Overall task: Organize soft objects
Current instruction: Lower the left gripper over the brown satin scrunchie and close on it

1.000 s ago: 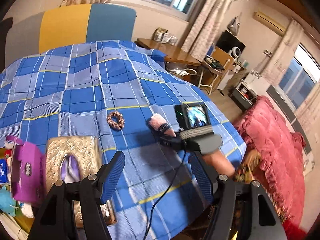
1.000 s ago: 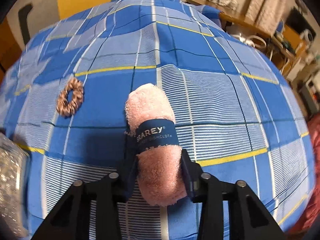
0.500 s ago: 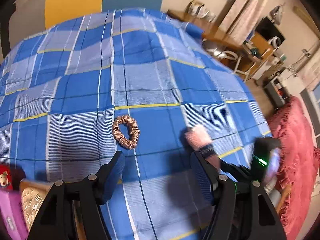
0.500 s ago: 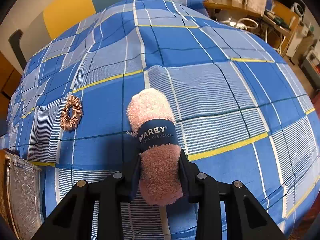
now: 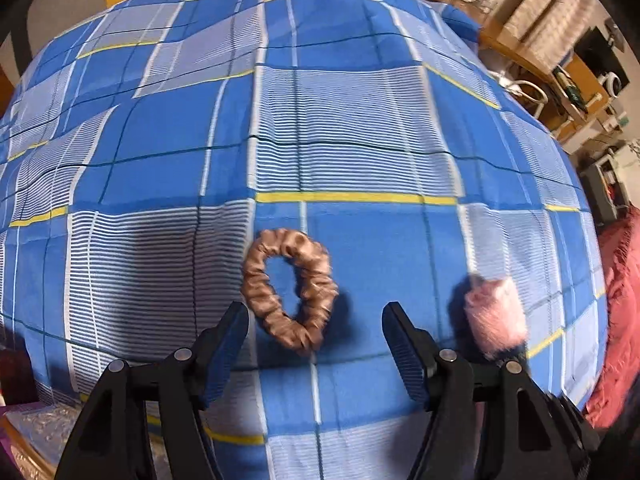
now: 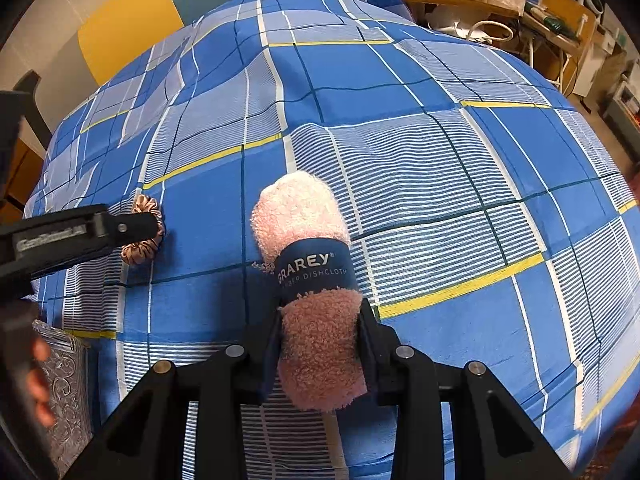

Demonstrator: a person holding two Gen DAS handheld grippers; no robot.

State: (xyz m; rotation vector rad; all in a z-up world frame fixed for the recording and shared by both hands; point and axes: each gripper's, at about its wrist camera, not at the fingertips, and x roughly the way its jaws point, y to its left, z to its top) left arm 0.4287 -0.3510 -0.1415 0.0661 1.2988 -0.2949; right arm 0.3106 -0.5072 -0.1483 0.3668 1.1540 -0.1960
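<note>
With my left gripper (image 5: 314,318) spread just short of the scrunchie (image 5: 289,289) on the bedspread (image 5: 360,128), I risk pinching sheet, while my right gripper (image 6: 320,326) clamps the rolled dishcloth (image 6: 310,276).

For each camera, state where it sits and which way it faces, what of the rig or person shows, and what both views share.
Left wrist: sits on the left gripper, looking forward and down at the brown scrunchie on the blue plaid bedspread; its own open fingers show.
Right wrist: sits on the right gripper, facing across the bed; its fingers clamp the pink rolled dishcloth, and the person's fingers show at the left edge.
Shared: the scrunchie, the dishcloth and the bedspread appear in both views; the right view also shows the left gripper.
</note>
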